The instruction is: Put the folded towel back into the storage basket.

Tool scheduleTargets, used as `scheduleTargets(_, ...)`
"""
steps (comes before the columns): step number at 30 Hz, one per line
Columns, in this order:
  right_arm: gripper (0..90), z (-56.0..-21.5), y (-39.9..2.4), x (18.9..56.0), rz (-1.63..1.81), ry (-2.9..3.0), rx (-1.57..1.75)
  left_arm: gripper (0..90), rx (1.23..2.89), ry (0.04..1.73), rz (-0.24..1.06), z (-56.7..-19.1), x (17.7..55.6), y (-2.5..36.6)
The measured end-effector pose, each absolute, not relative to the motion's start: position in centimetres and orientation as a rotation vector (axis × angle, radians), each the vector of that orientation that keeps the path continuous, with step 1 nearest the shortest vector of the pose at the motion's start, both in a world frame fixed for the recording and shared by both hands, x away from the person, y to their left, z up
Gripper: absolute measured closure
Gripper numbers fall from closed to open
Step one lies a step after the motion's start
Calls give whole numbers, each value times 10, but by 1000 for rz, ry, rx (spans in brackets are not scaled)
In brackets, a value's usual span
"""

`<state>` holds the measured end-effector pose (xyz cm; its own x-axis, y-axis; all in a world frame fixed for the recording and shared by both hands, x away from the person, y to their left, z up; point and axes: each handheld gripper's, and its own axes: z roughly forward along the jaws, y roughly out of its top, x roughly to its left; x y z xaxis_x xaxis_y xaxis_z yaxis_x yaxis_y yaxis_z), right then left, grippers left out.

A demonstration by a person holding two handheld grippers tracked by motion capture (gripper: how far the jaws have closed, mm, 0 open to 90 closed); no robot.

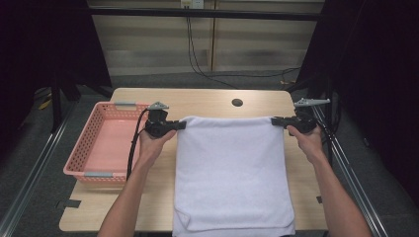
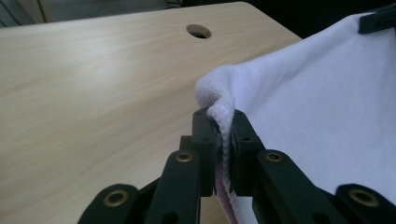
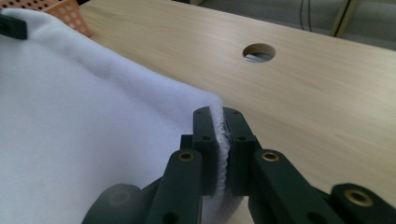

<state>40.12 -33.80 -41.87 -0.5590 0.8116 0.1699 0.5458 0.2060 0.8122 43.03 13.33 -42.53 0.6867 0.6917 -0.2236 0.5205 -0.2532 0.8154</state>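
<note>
We've got the white towel (image 1: 232, 173) pinched at both far corners: left gripper (image 1: 182, 125) fingers clamped on one corner, right gripper (image 1: 274, 120) fingers clamped on the other. The far edge is stretched taut between them, lifted off the surface (image 1: 207, 101); the rest drapes toward us. The pink basket (image 1: 81, 148) sits left of the towel. Grasp done; fold looks not yet started.

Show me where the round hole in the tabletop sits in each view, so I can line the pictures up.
High view: the hole sits at the table's far edge, above the white towel.
Left gripper view: hole at top centre, left of the towel.
Right gripper view: hole upper right, beyond the towel.
Shared landmark: the towel's gripped far edge.
</note>
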Motion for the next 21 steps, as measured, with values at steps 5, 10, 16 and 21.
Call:
scheduleTargets(5, 851, -402, -335, 417, 1252, 2179, 1276, 835, 1911, 930, 234, -416, 443, 132)
scheduleTargets(10, 852, -390, -334, 415, 1304, 2154, 1249, 835, 1884, 903, 203, -410, 436, 137)
scheduleTargets(16, 852, -388, -337, 382, 1380, 2156, 1190, 835, 1875, 830, 219, -403, 406, 139)
scheduleTargets(21, 852, -386, -343, 353, 1402, 2166, 1163, 834, 1879, 798, 223, -400, 380, 139)
